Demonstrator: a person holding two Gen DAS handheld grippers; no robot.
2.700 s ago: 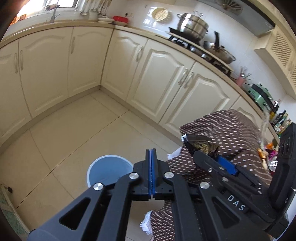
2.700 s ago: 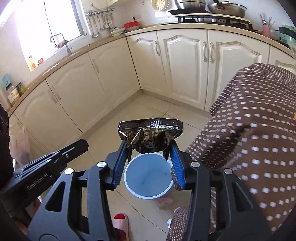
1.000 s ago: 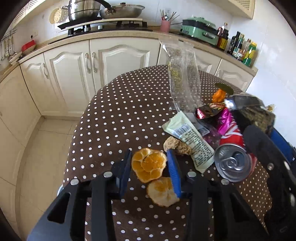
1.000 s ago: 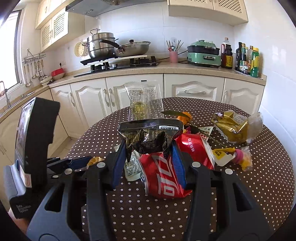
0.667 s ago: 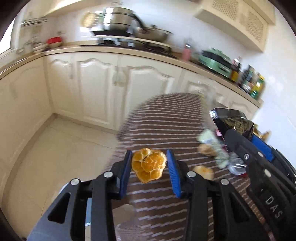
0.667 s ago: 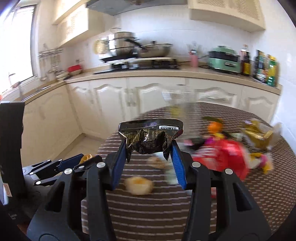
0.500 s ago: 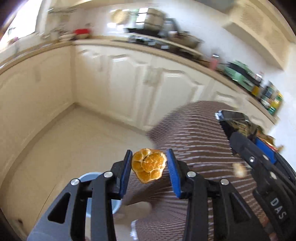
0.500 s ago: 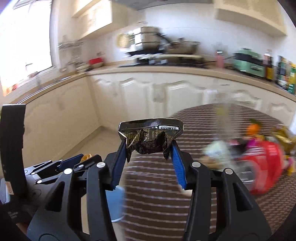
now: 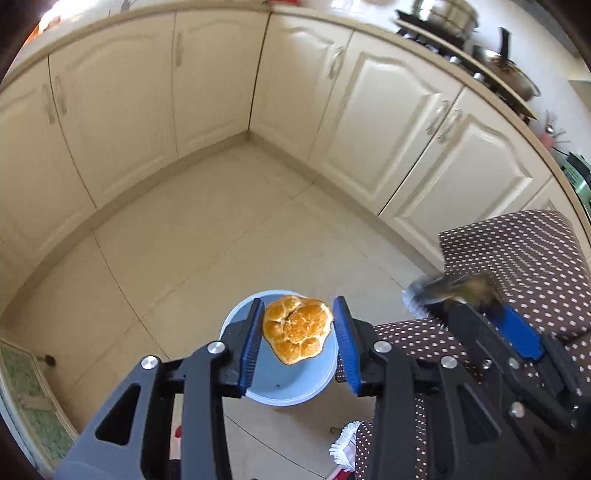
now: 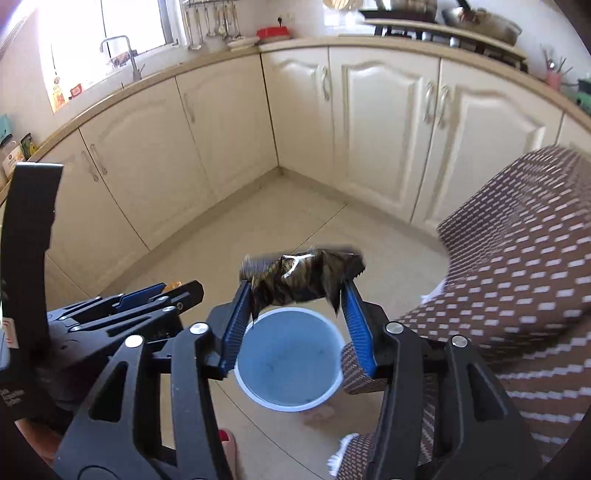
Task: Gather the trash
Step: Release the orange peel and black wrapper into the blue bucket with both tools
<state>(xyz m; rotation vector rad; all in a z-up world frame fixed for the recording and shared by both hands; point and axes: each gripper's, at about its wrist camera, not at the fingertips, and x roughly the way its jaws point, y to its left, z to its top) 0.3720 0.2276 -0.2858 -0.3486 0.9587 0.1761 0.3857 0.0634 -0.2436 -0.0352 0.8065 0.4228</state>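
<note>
- In the left wrist view, the left gripper (image 9: 297,345) has its 2 blue-padded fingers (image 9: 250,347) pinching an orange peel (image 9: 296,328), pressed at the peel's 9 and 3 o'clock edges.
- The peel hangs directly over the mouth of a pale blue trash bin (image 9: 291,391) that stands on the tiled floor (image 9: 207,240).
- At 3 o'clock from the peel, the right gripper (image 9: 476,317) shows from the side with a motion-blurred dark wrapper (image 9: 458,290) at its tip.
- In the right wrist view, the right gripper (image 10: 297,314) has its fingers (image 10: 356,325) spreading apart; the crumpled dark wrapper (image 10: 306,282) sits between their tips, above the bin (image 10: 291,400), and I cannot tell whether the pads are still touching it.
- At 9 o'clock in that view, the left gripper (image 10: 173,291) shows from the side, a sliver of orange at its tip.
- A tabletop under a brown dotted cloth (image 9: 517,258) lies at 3 o'clock from the bin, its white fringe hanging near the bin's rim.
- A toe with red nail polish (image 10: 225,437) shows at 7 o'clock of the bin.
- Beyond the floor, cream cabinet doors (image 9: 388,122) wrap the corner from 9 to 2 o'clock.
- Farthest, pots (image 9: 443,16) sit on a stove at 1 o'clock, and a faucet (image 10: 127,55) stands by a bright window at 11 o'clock.
</note>
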